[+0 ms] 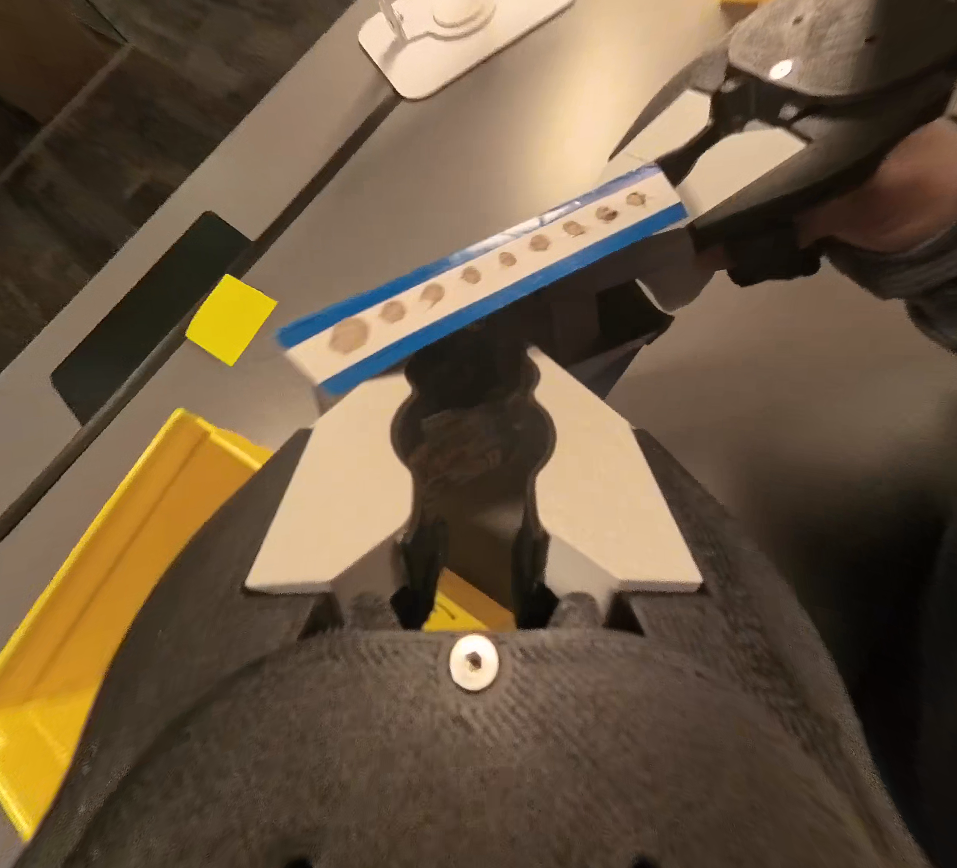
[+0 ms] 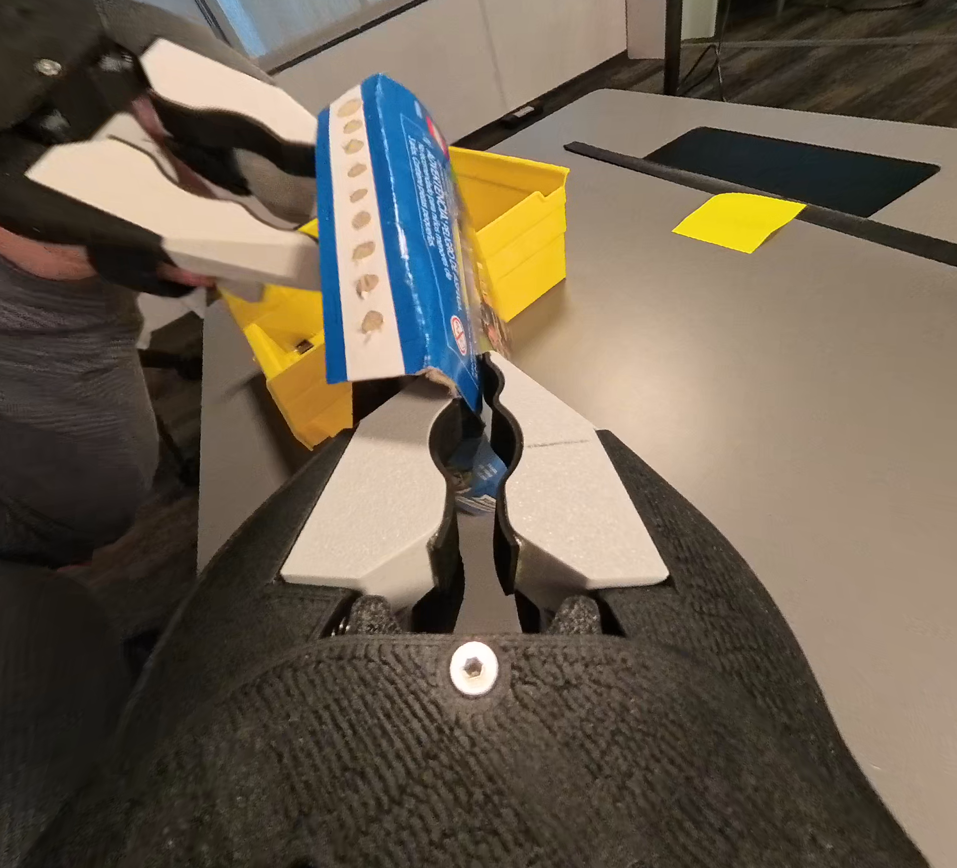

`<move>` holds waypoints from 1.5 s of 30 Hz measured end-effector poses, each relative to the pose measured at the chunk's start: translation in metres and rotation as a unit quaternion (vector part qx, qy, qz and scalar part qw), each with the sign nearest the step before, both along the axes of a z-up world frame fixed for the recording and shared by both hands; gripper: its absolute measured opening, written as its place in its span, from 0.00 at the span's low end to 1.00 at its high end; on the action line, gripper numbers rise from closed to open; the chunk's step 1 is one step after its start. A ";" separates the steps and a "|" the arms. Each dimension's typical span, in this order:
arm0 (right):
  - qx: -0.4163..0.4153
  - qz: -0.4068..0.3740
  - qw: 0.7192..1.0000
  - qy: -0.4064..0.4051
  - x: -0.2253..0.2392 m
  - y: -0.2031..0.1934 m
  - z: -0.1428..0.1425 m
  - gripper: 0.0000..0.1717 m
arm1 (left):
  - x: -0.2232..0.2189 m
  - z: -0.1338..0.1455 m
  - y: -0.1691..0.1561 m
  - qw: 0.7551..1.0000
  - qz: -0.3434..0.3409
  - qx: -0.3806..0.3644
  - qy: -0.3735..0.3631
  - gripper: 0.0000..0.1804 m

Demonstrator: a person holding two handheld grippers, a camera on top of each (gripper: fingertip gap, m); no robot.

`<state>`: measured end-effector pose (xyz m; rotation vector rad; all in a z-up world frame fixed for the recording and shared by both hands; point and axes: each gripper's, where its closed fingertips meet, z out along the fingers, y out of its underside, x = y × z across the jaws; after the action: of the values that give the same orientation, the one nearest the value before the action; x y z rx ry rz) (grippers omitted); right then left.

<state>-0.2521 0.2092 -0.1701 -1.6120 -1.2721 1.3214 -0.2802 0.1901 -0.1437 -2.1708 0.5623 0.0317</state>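
Cardboard box (image 2: 393, 232), blue and white, was held in the air above the grey table (image 2: 725, 429). At left, the left gripper (image 1: 455, 372) stood with fingers spread, its tips just beside the box's white, glue-dotted flap (contact could not be told). At centre, the right gripper (image 2: 466, 377) pinched the lower blue panel. A yellow bin (image 2: 523, 232) stood behind; a yellow note (image 2: 735, 221) lay farther right.

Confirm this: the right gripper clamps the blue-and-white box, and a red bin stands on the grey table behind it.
Not quite: the bin is yellow, not red, as the right wrist view shows. The rest holds: the right gripper clamps the blue-and-white box, and the bin stands on the grey table behind it.
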 end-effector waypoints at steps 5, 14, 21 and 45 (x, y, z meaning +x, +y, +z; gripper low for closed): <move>0.000 0.005 1.000 0.001 -0.001 -0.001 0.000 0.01 | -0.054 0.022 -0.041 0.983 0.125 0.083 -0.102 0.20; 0.001 0.005 1.000 0.000 -0.003 0.000 0.000 0.01 | -0.095 -0.134 -0.125 0.899 0.237 -0.294 -0.223 0.30; -0.001 0.004 1.000 0.000 -0.003 0.003 -0.001 0.01 | -0.099 -0.166 -0.135 0.870 0.214 -0.424 -0.131 0.27; 0.002 0.009 1.000 -0.001 -0.004 0.002 -0.002 0.01 | -0.097 -0.156 -0.132 0.911 0.189 -0.362 -0.048 0.01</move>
<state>-0.2561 0.2114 -0.1717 -1.6037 -1.2923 1.3278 -0.3774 0.0582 -0.2995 -2.9620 0.0742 -0.0907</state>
